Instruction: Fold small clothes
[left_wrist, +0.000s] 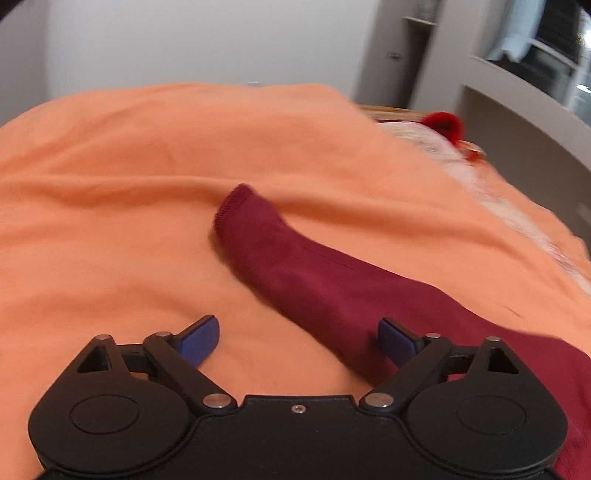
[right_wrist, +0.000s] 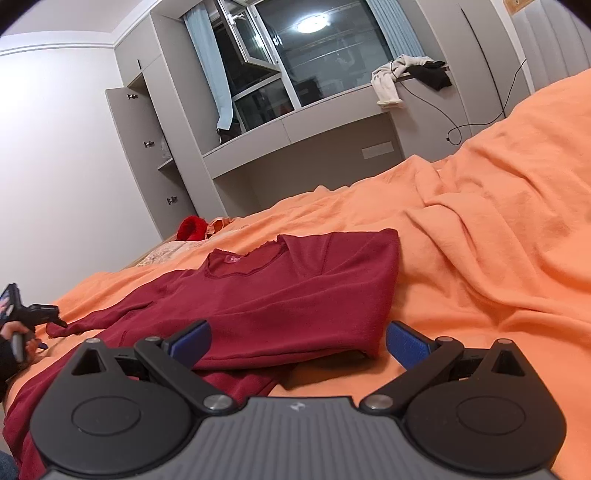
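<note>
Orange bedsheet (right_wrist: 498, 229) surrounds the maroon shirt (right_wrist: 295, 295); left gripper (left_wrist: 299, 341) and right gripper (right_wrist: 297, 343) gape, seemingly empty.

Left gripper (left_wrist: 298, 341) low over an orange bedsheet (left_wrist: 110, 206), blue pads (left_wrist: 199, 341) spread wide, nothing between them. Dark red sleeve (left_wrist: 295, 266) lying flat on the sheet, running from the lower right up toward the middle, cuff end near centre, passing just inside the right-hand pad. Sheet wrinkled in soft folds. Bright red fuzzy item (left_wrist: 445, 123) at the far right edge of the bed, blurred. Grey cabinets (left_wrist: 517, 122) and a pale wall (left_wrist: 184, 40) beyond.
</note>
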